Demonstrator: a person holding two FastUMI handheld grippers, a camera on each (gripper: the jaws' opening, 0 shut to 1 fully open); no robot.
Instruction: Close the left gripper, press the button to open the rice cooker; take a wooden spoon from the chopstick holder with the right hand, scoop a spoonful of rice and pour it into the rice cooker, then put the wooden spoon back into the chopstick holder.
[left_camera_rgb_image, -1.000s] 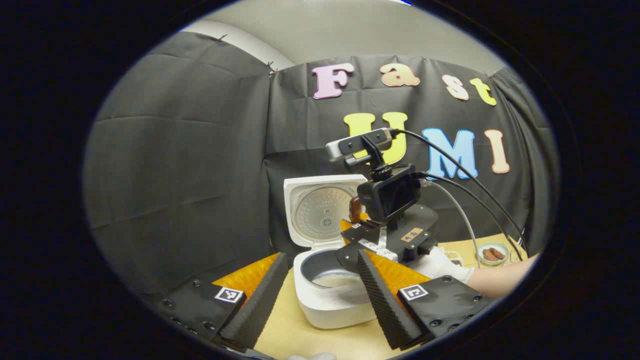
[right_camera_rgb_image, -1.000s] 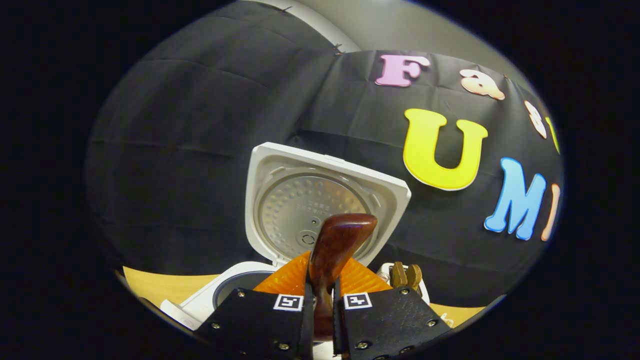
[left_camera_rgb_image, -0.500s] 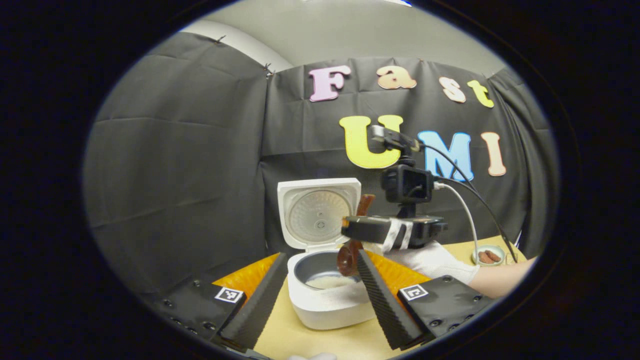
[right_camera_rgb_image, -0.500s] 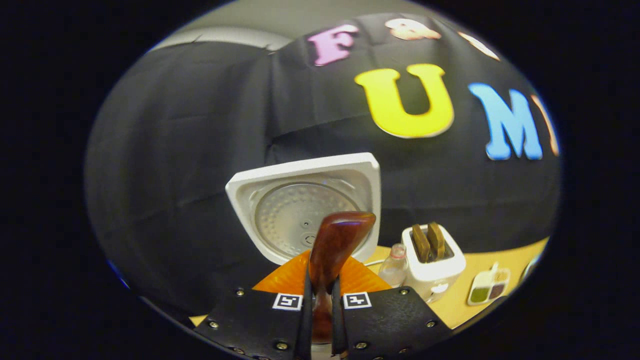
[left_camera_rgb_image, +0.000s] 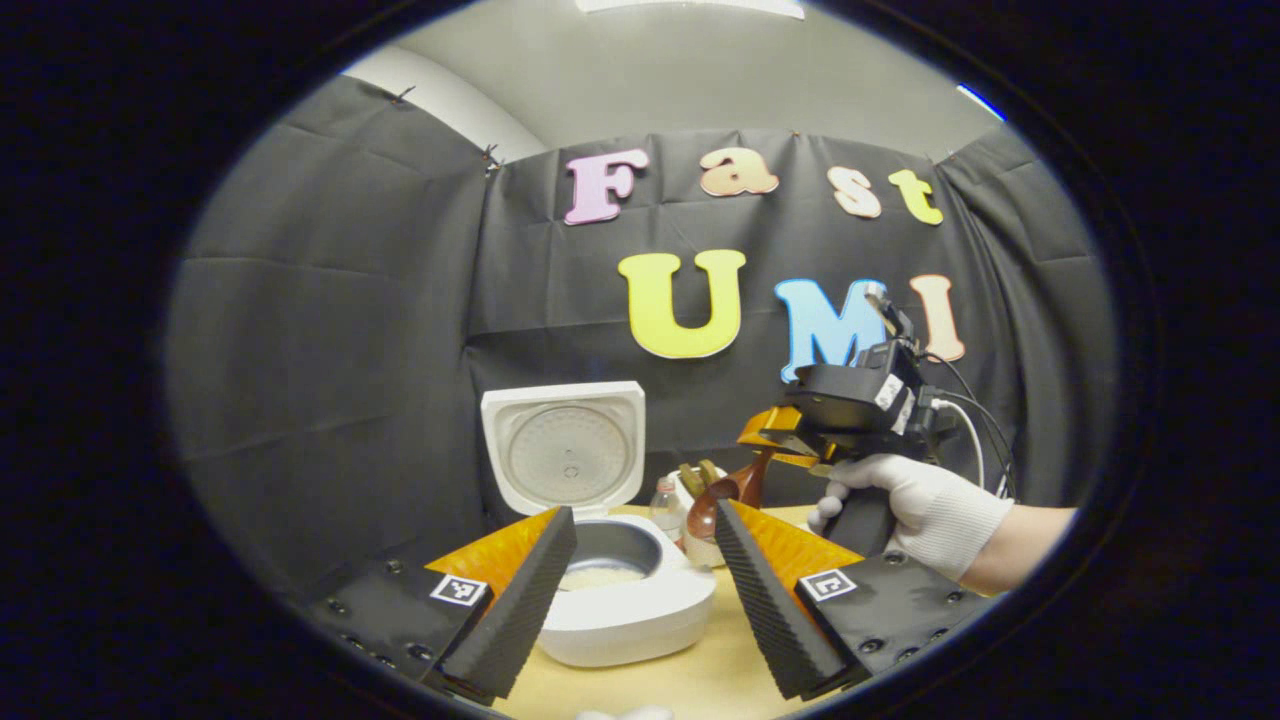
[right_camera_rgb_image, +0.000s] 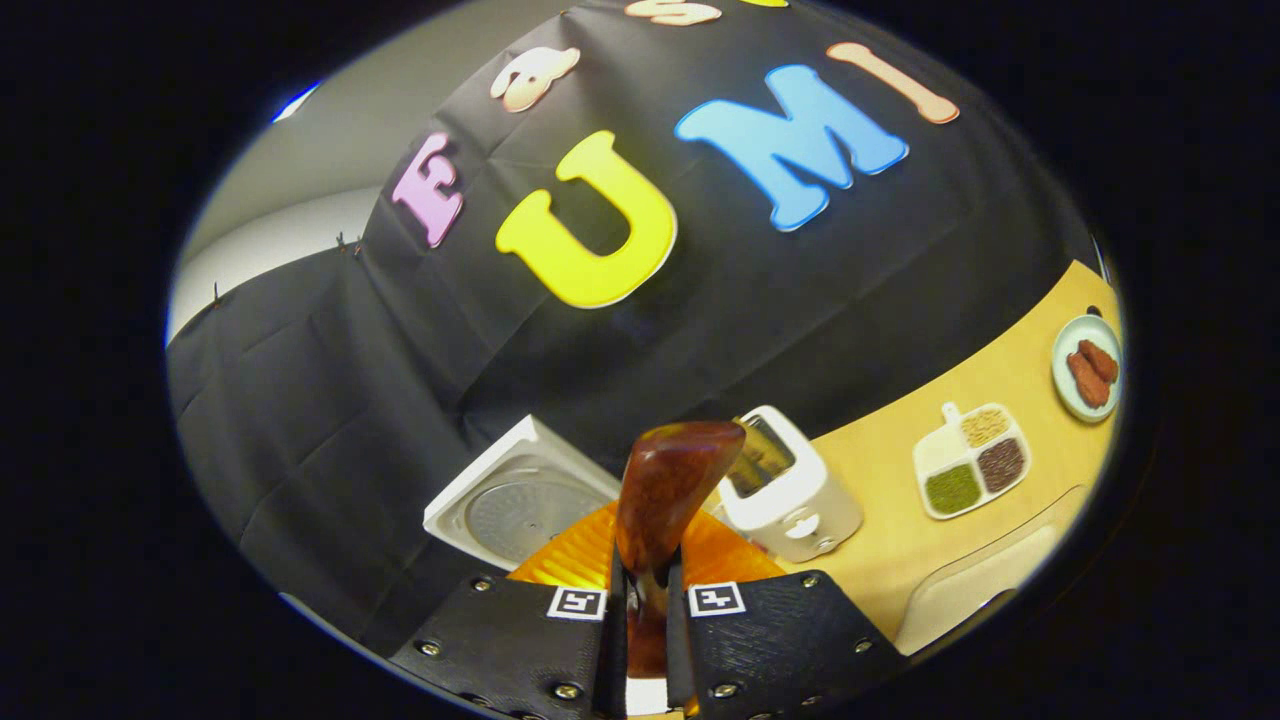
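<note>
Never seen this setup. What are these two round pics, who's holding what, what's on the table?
No robot arm here: a person carries a handheld two-finger gripper in each hand, and each gripper has a fisheye camera looking along its jaws. The left gripper view shows the left gripper with jaws open and nothing between them. Beyond it, a gloved hand holds the right gripper. The right gripper view looks along that gripper, whose jaws are shut on a wooden spoon. On the table stand a rice cooker with its lid up and rice inside, a toaster, a divided tray of grains and a small plate of food.
</note>
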